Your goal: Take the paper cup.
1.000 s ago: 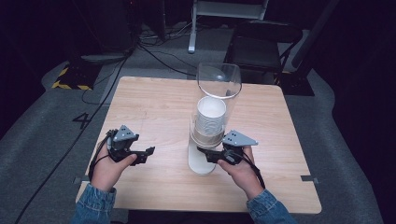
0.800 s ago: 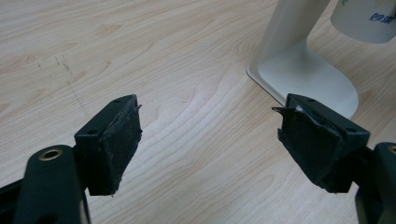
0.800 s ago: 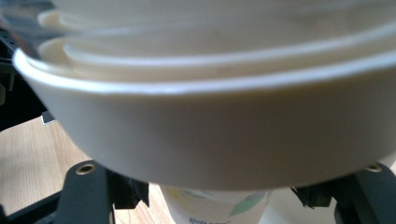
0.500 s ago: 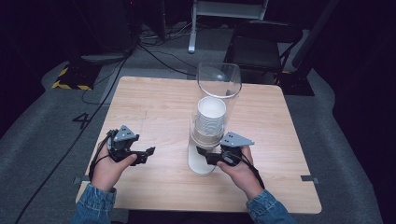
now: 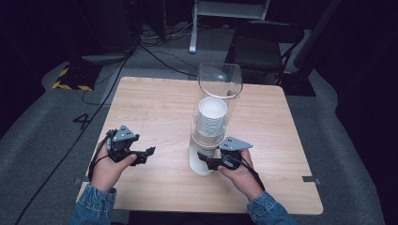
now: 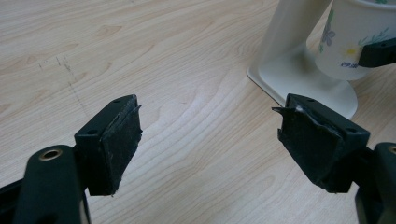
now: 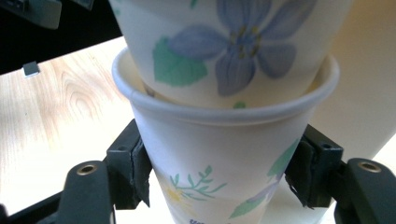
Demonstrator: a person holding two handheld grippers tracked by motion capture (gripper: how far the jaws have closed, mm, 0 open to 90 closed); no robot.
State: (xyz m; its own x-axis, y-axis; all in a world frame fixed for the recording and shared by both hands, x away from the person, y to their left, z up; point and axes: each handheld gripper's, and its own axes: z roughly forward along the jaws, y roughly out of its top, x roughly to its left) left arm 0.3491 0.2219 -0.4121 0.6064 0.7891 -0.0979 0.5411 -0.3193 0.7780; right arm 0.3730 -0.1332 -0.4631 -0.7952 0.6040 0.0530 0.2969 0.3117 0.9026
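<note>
**A:** High view first: your right gripper (image 5: 202, 161) is at the bottom of that cup dispenser (image 5: 204, 161), a white stand with a clear tube on top, sitting near the middle of the wooden table (image 5: 155, 108). The stack of cups (image 5: 210, 123) stands upright in it, long axis vertical, open mouths up. Your left gripper (image 5: 146, 155) rests well off to the left, on bare wood.

**B:** And from the left gripper view?

**A:** Jaws wide apart, nothing between them, just pale wood grain under the black pads. Top right you get the dispenser's glossy flared foot and the lowest cup (image 6: 348, 39) hanging beside it, with a black tip of your other gripper on its side.

**B:** Right gripper view?

**A:** That's the good one. The bottom paper cup (image 7: 224, 158) is upright, rolled rim on top, tapering downward, smooth white paper with printed flowers and leaves. Your pads are clamped on its two opposite sides just under the rim. The next cup (image 7: 224, 46), blue flower on it, is nested inside from above.
</note>
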